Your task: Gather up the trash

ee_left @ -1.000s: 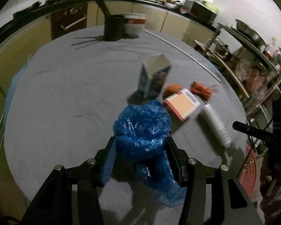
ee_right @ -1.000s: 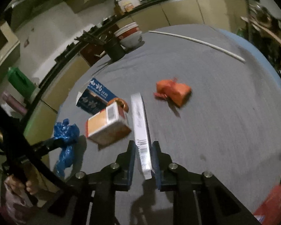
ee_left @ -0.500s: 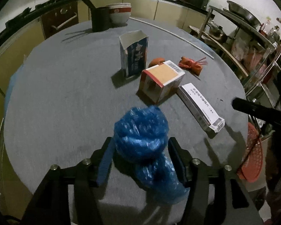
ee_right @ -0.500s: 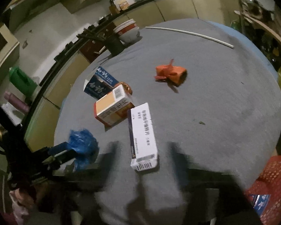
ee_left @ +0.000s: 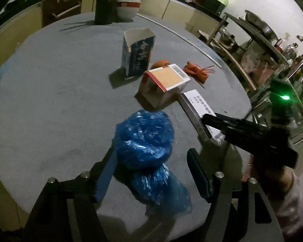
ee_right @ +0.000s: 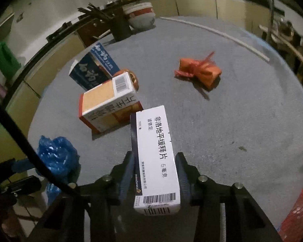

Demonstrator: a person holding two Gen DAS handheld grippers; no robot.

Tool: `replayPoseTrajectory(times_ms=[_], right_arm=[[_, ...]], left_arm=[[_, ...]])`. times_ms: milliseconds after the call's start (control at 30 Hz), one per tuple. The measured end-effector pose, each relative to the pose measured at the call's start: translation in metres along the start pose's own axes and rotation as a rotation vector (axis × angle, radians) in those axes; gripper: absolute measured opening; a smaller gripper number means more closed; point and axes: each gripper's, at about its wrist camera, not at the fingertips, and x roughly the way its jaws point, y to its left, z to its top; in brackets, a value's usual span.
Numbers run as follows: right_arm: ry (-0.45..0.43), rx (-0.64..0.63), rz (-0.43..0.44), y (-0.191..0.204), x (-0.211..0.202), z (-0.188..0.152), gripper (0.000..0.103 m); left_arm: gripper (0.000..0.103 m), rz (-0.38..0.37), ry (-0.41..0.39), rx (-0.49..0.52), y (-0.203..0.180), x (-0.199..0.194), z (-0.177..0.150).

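A crumpled blue plastic bag (ee_left: 143, 141) lies on the grey table (ee_left: 50, 104) between the fingers of my left gripper (ee_left: 151, 173). Its jaws are opening, and the right pad (ee_left: 198, 173) stands clear of the bag. A long white medicine box (ee_right: 155, 153) lies flat between the pads of my right gripper (ee_right: 155, 171). Those jaws are closing and sit against the box's two long sides. In the left wrist view the right gripper's finger (ee_left: 222, 121) lies over that box (ee_left: 196, 100).
An orange-and-white box (ee_right: 109, 102), an upright blue carton (ee_right: 93, 68) and a crumpled orange wrapper (ee_right: 200, 72) lie further in. Stacked bowls (ee_left: 127, 6) and a black holder (ee_left: 104, 10) stand at the far edge. A red basket (ee_right: 299, 211) sits below the table's right side.
The right gripper let go of the white box's thin edge, the box dropped flat, and the jaws now close across its wide face. The left jaws have widened around the blue bag.
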Motion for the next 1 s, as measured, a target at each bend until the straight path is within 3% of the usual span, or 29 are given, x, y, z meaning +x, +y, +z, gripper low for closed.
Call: replayPoseTrajectory(times_ms=[67,133,167,300,367,467,567,667,733,800,1000], right_arm=[[-0.006,0.021,0.013,-0.005,-0.004,-0.002,0.028],[-0.018,0.043,0.016,-0.013,-0.012,-0.008,0.02],[-0.017,0.046,0.018,-0.016,-0.014,-0.011,0.02],[-0.004,0.116,0.121,-0.028,-0.024,-0.013,0.021],[-0.013,0.137,0.132,-0.028,-0.027,-0.009,0.023],[-0.011,0.124,0.135,-0.024,-0.025,-0.005,0.035],[-0.009,0.092,0.113,-0.015,-0.016,-0.005,0.076],[-0.023,0.047,0.077,-0.002,-0.016,-0.008,0.076],[0.024,0.011,0.015,0.008,-0.001,-0.009,0.071],[0.007,-0.047,-0.061,0.018,0.004,-0.011,0.047],[-0.01,-0.019,-0.042,0.015,-0.003,-0.014,0.047]], left_arm=[[0.072,-0.001,0.011,-0.004,-0.003,0.009,0.0],[0.06,-0.022,0.038,-0.033,-0.003,0.02,-0.002],[0.055,-0.027,0.051,-0.042,-0.003,0.024,-0.003],[0.052,-0.006,0.02,-0.04,-0.008,0.022,-0.008],[0.052,0.008,-0.001,-0.036,-0.009,0.017,-0.009],[0.052,0.036,-0.027,-0.046,-0.006,0.005,-0.011],[0.052,0.095,-0.058,-0.042,-0.003,-0.007,-0.012],[0.052,0.16,-0.086,-0.026,0.0,-0.016,-0.012],[0.052,0.198,-0.098,-0.015,0.0,-0.02,-0.012],[0.052,0.226,-0.103,-0.008,0.002,-0.023,-0.01],[0.052,0.228,-0.112,0.011,-0.008,-0.029,-0.012]])
